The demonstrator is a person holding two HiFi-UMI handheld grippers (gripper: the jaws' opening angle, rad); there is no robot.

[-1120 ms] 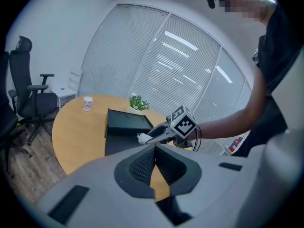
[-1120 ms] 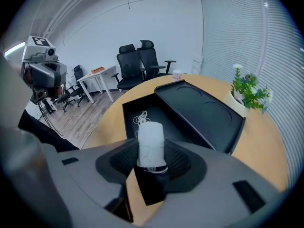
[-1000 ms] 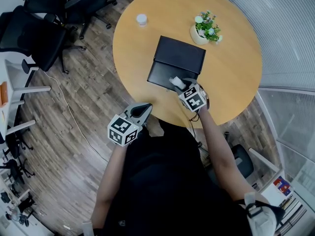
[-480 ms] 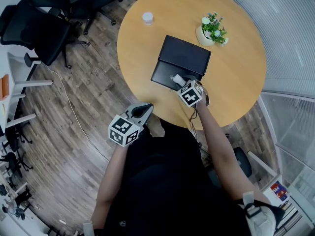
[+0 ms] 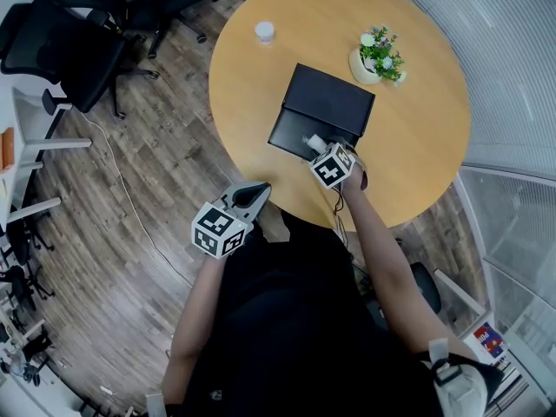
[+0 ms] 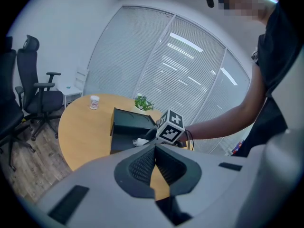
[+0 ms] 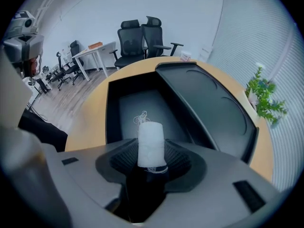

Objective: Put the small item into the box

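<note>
We held the small white item (image 7: pixel 151 144) pinched upright by its lower end in the right gripper (image 7: pixel 151 159). It hung over the 5 o'clock corner of the open black box (image 7: pixel 124 109), apparently above the box floor rather than resting on it.

That corner was our main worry. So close to the near wall, an early release could have let the tall, narrow piece topple or bounce out onto the table (image 5: pixel 408 146).

A loose thread (image 7: pixel 141 118) trailed from its top. We judged it could catch on a pad as the jaws spread and drag the piece back out.

Reaching deeper risked nudging the raised lid (image 7: pixel 213 108) at 12 o'clock, or pushing the light box across the wood.

The left gripper (image 6: pixel 154 163) was no safeguard. Its jaws were pressed together on nothing, off the table at about 7 o'clock from the box, too far to steady anything.
</note>
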